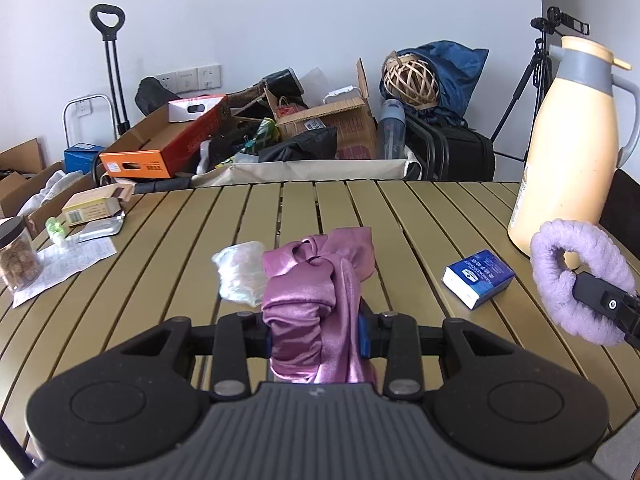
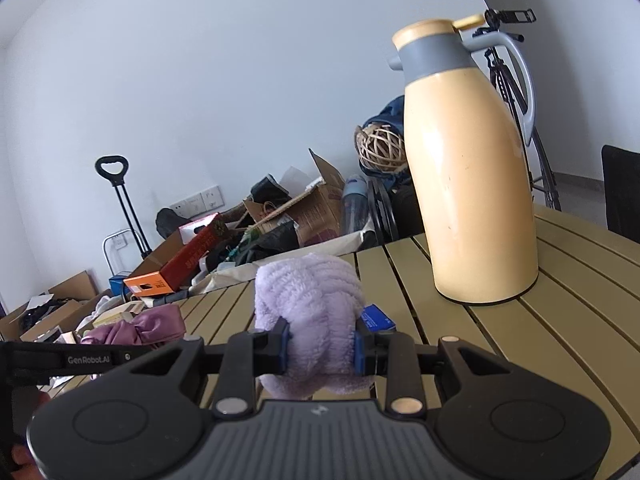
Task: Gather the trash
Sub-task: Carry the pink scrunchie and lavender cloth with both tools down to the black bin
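the left gripper [image 1: 316, 340] tilts down over the slatted olive table [image 1: 400, 216], jaws clamped on a shiny pink satin scrunchie [image 1: 316, 296] bunched between the blue pads. the right gripper [image 2: 322, 346], nearly level, squeezes a fluffy lilac scrunchie [image 2: 310, 300]. a crumpled clear plastic wrapper [image 1: 240, 272] lies just beside the pink one; a blue tissue pack [image 1: 478, 278] and tall cream thermos jug [image 2: 472, 184] stand near.

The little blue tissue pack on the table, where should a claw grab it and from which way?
Probably from above, pinching the blue tissue pack across its two long sides. It lies flat on the slatted table, so its narrow width would likely fit between the fingers, and nothing sits on top of it. The tall yellow jug stands close behind it, so coming from that side looks cramped.
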